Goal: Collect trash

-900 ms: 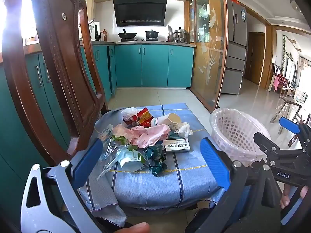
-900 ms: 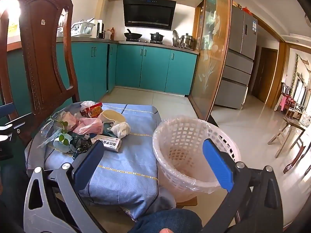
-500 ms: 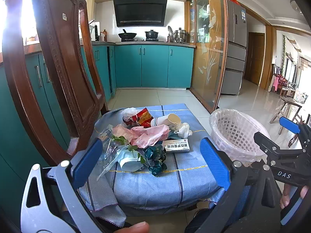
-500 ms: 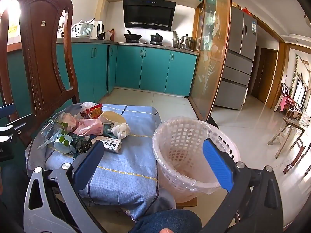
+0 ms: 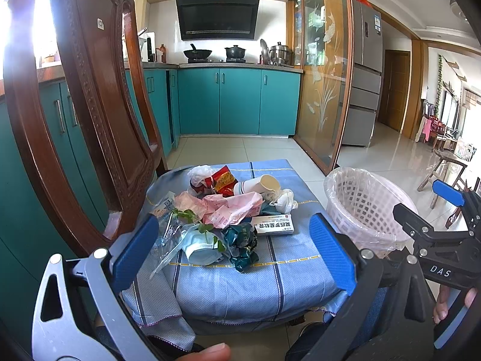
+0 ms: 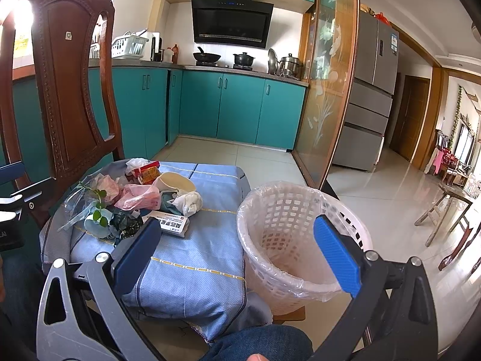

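A heap of trash lies on a small table under a blue cloth point(image 5: 255, 282): a paper cup point(image 5: 258, 184), a pink plastic bag point(image 5: 231, 207), a white box point(image 5: 275, 225), a face mask point(image 5: 200, 248), a dark green wrapper point(image 5: 240, 242), a red packet point(image 5: 224, 179) and a crumpled tissue point(image 5: 284, 200). A white lined basket point(image 6: 288, 234) stands to the right of the table. My left gripper point(image 5: 233, 251) is open and empty, short of the heap. My right gripper point(image 6: 237, 251) is open and empty, near the basket's rim.
A carved wooden chair point(image 5: 87, 114) stands at the table's left. Teal kitchen cabinets point(image 5: 237, 102) and a glass partition point(image 5: 324, 84) are behind. Tiled floor point(image 6: 375, 198) stretches to the right, with a wooden stool point(image 6: 445, 207) far right. My knee point(image 6: 264, 343) is below.
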Tool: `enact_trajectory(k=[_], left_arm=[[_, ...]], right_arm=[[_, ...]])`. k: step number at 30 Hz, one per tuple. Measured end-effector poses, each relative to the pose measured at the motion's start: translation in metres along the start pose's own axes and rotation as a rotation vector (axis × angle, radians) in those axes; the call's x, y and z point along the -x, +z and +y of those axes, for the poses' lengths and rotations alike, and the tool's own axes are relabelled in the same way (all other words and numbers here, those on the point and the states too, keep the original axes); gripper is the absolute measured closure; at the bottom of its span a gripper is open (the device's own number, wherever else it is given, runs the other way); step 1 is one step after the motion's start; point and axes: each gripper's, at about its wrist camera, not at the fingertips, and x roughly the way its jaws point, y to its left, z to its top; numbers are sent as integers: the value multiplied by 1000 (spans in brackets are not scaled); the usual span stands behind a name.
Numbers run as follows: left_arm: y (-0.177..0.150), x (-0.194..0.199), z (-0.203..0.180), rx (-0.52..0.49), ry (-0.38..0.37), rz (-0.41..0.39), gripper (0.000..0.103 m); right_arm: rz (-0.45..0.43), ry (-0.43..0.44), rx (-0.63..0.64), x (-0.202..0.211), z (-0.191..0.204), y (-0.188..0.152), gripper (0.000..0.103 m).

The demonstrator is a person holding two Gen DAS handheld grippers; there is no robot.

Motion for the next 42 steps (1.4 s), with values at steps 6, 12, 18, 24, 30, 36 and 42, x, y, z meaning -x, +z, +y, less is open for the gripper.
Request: enact_trajectory(k=[6,12,18,24,30,36,42], left_arm=[[0,-2,0,-1,-1,-1,3],[-3,-1,1,1,-4,2,3],[-2,-1,1,2,-3,1,3],[-3,-1,1,2,-3,0,3],[-3,-1,0,2,-2,6,3],[-3,-1,0,3,-2,8,3],[-6,1,-2,7,1,8,3]], right_arm=[[-2,2,3,0,1,2,3],[-7,5,11,-1,4,2,3],[-10,5,13,-1,4,2,3],[-10,6,13,-2,4,2,3],[-9,5,11,-2,5,2,3],[-8,5,12,-2,5,2,3],[-9,6,12,-2,5,2,3]])
